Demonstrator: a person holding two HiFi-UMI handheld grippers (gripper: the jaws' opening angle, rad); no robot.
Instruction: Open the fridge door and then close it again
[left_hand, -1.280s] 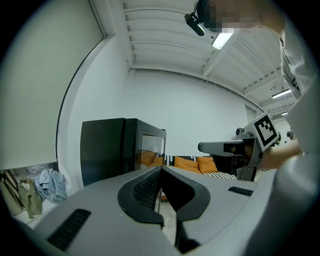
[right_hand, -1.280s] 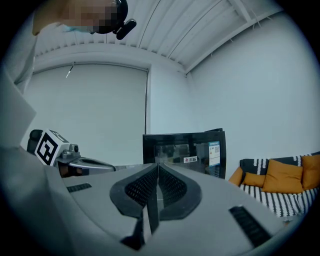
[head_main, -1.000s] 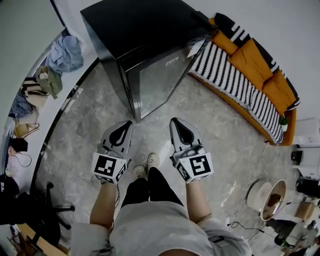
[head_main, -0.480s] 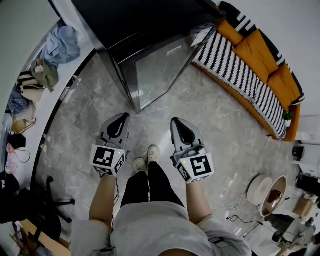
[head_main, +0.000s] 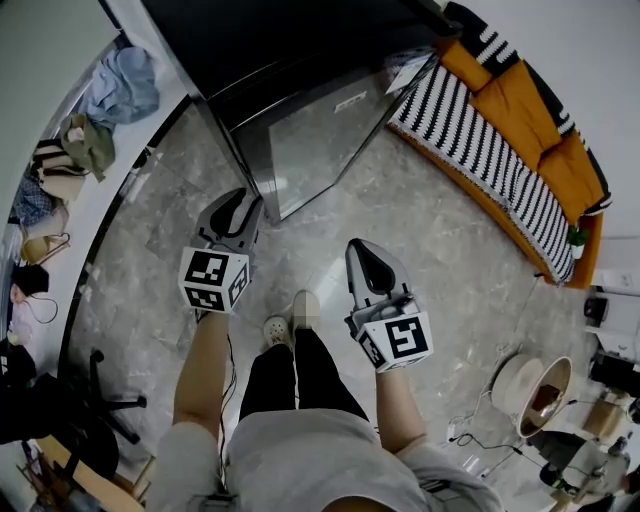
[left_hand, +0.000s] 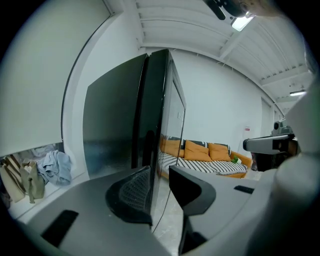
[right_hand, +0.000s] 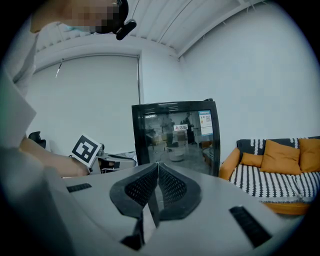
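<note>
The black fridge (head_main: 290, 60) stands ahead, and its glossy door (head_main: 320, 140) looks closed against the body. My left gripper (head_main: 238, 203) is held out near the door's corner edge (head_main: 262, 205). Its jaws are opening. In the left gripper view that gripper (left_hand: 160, 186) shows a clear gap, with the door's edge (left_hand: 150, 125) beyond it and nothing pressed between the pads. My right gripper (head_main: 366, 256) hangs back over the floor, right of the fridge door. In the right gripper view its jaws (right_hand: 157, 187) are shut and empty, facing the fridge (right_hand: 175, 135).
A striped sofa with orange cushions (head_main: 500, 130) runs along the right wall. Clothes and bags (head_main: 70, 160) lie by the left wall, and an office chair (head_main: 100, 410) is at lower left. A round appliance (head_main: 535, 390) sits at the right. The person's feet (head_main: 290, 320) are below the grippers.
My left gripper has moved forward towards the fridge door's corner, and its jaws have gone from shut to apart. The right gripper has sunk slightly and stays shut.
</note>
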